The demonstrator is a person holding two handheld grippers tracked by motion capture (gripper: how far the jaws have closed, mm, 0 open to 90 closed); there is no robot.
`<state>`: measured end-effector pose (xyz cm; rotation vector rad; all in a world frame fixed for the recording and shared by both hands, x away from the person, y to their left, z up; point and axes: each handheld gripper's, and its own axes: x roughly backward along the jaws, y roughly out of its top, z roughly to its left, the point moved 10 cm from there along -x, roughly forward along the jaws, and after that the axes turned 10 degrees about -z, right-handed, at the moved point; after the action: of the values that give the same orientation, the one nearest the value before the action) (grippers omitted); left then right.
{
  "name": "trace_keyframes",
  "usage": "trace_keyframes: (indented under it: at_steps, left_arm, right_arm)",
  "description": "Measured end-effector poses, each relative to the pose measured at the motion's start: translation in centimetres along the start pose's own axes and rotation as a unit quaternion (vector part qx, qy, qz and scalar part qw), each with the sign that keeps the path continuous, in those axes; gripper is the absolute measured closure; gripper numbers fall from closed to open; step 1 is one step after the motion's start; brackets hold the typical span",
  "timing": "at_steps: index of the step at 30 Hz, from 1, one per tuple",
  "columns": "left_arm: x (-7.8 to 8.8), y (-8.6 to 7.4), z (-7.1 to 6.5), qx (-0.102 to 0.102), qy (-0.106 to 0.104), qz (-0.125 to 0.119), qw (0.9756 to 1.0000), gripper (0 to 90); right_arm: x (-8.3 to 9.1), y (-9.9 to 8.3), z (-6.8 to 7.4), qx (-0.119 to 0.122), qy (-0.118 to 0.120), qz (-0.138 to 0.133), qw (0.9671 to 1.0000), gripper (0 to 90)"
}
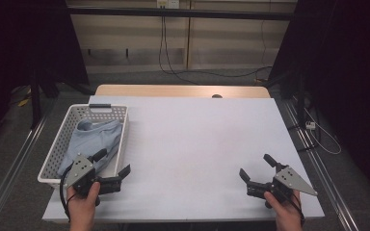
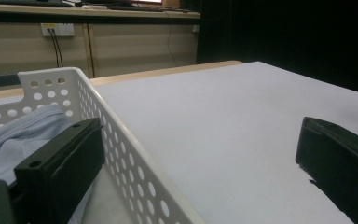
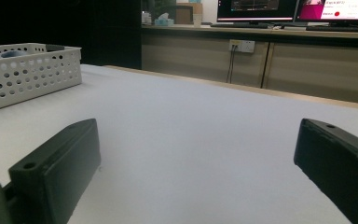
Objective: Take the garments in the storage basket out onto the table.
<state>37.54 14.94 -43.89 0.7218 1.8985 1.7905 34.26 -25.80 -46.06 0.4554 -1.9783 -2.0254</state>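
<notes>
A white perforated basket (image 1: 62, 139) stands at the table's left side, and a light blue cloth (image 1: 94, 137) lies crumpled inside it. My left gripper (image 1: 112, 162) is open at the basket's near right corner; one jaw hangs over the cloth (image 2: 14, 135) inside the basket wall (image 2: 135, 172), the other over the bare table. Nothing is between its jaws. My right gripper (image 1: 257, 168) stands open at the front right of the white table top (image 1: 197, 144), low over the surface, with nothing between its jaws. The basket (image 3: 28, 74) appears far off in the right gripper view.
The white table top reaches to a wooden strip (image 1: 183, 90) at the far edge. Cables (image 1: 173, 67) trail on the floor behind. Dark curtains (image 1: 347, 72) flank both sides. Cabinets and monitors (image 3: 298, 11) line the wall beyond the table.
</notes>
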Motion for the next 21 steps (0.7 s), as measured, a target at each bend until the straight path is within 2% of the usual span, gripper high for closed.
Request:
trace_keyframes:
  at_steps: [9, 17, 21]
  left_arm:
    - [0.0, 0.1, 0.0, 0.003, 0.0, 0.006, 1.0, 1.4]
    - [0.0, 1.4, -0.1, -0.002, -0.007, 0.006, 1.0, 1.5]
    - [-0.3, 1.9, 0.0, -0.004, -0.014, 0.014, 0.9998, 1.8]
  right_arm:
    - [0.1, 0.1, 0.0, 0.004, 0.001, 0.001, 1.0, 0.1]
    - [0.5, 0.2, 0.0, 0.006, 0.004, -0.002, 1.0, 0.1]
    - [0.7, 0.4, -0.1, 0.002, 0.002, -0.005, 1.0, 0.1]
